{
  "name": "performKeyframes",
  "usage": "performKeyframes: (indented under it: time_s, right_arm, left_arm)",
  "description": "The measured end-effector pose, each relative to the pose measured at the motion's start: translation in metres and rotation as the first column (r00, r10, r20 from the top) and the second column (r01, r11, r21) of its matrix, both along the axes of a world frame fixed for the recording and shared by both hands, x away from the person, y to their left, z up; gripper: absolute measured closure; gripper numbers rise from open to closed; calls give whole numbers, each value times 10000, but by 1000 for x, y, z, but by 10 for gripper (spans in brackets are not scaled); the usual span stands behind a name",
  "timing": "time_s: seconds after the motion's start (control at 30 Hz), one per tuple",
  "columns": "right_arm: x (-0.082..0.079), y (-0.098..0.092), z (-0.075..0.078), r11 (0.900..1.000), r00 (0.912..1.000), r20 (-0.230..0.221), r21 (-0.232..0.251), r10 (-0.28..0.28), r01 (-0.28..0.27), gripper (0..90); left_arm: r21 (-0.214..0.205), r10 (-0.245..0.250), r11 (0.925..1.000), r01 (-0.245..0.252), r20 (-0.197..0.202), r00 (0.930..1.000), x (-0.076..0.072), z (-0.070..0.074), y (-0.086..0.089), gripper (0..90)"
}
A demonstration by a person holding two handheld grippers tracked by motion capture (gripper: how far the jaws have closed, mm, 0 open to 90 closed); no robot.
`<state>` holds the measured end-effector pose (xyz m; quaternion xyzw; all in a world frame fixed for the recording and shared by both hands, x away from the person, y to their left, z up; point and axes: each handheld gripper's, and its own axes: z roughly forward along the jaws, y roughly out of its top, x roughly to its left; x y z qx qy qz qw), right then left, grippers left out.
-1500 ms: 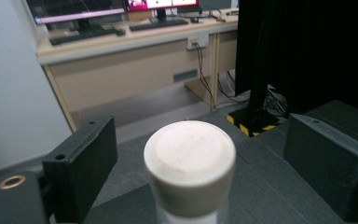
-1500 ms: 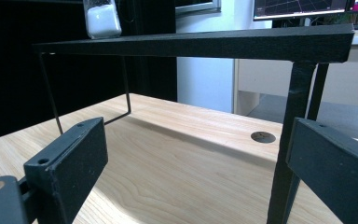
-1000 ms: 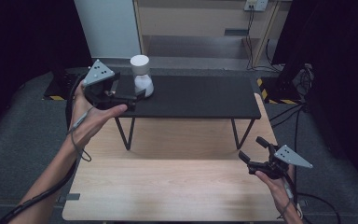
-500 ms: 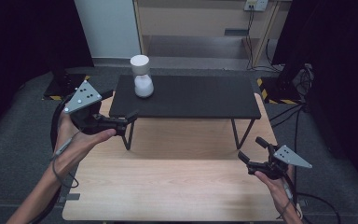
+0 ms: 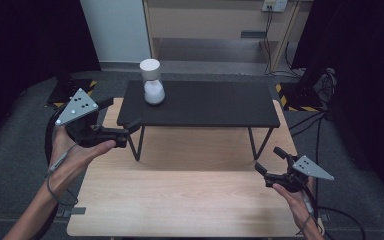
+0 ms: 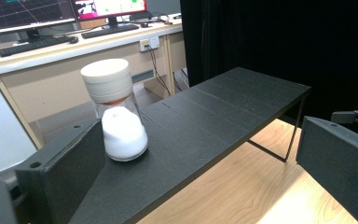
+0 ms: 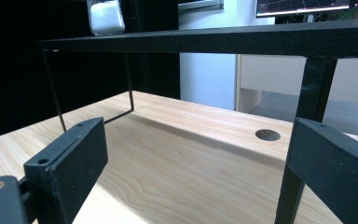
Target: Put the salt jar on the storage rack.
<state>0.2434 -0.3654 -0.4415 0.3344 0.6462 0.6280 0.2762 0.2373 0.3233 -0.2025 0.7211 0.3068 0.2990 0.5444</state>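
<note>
A white hourglass-shaped jar (image 5: 152, 83) with a white cap stands upright on the black raised shelf (image 5: 205, 105), near the shelf's left end in the high view. It is filled with something white in its lower half. The shelf stands on thin black legs on the wooden table (image 5: 190, 195).

The left gripper (image 5: 122, 129) is held in the person's left hand (image 5: 80, 152), at the left edge of the table, just in front of the left corner of the shelf. Its jaws are wide apart and hold nothing; they point toward the shelf. In the left gripper view the jar (image 6: 114, 112) is seen between the two jaws, but farther off, not touched by them (the left jaw only covers a small part of its base in that view).

The right gripper (image 5: 270, 162) is in the right hand (image 5: 292, 197) near the right edge of the table, low over the wood. Its jaws are also apart and empty. In the right gripper view the shelf (image 7: 205, 39) is seen from below its level, with the jar (image 7: 105, 17) at its far end.
</note>
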Motion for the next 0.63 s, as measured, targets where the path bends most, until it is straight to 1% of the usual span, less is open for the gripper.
performKeyframes:
  time_s: [0.23, 0.63]
  right_arm:
    - [0, 0, 0, 10000, 10000, 3, 8, -6, 6, 53]
    - [1, 0, 0, 10000, 10000, -23, -7, 33, -33, 53]
  left_arm:
    - [-126, -58, 9999, 57, -71, 10000, 2, -3, -2, 7]
    - [-194, -65, 9998, 64, -38, 10000, 3, 0, -3, 7]
